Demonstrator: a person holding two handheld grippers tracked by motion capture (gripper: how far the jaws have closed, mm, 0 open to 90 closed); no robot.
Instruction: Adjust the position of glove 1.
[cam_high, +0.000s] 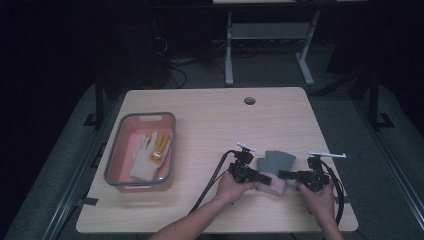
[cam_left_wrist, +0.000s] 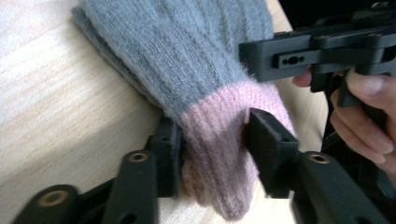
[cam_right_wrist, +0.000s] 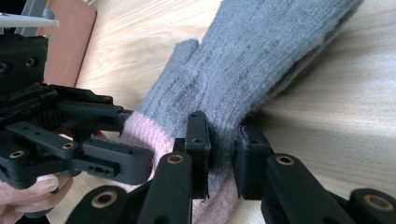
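A grey knitted glove (cam_high: 276, 160) with a pink cuff (cam_high: 274, 186) lies on the wooden table (cam_high: 210, 120) near the front right. My left gripper (cam_high: 265, 178) comes in from the left and is shut on the pink cuff (cam_left_wrist: 219, 154), a pad pressing on each side. In the left gripper view the jaws (cam_left_wrist: 215, 133) squeeze the cuff narrow. From the right, my right gripper (cam_high: 284, 174) pinches the grey knit just above the cuff. The right gripper view has its own gripper (cam_right_wrist: 225, 140) closed on that grey fabric (cam_right_wrist: 261, 60), with the left gripper (cam_right_wrist: 135, 140) close beside it.
A pink bin with a grey rim (cam_high: 172, 145) stands at the table's left and holds a white glove (cam_high: 141, 159) and a yellow one (cam_high: 161, 142). A round cable hole (cam_high: 249, 100) sits near the far edge. Cables trail from both grippers toward the front edge.
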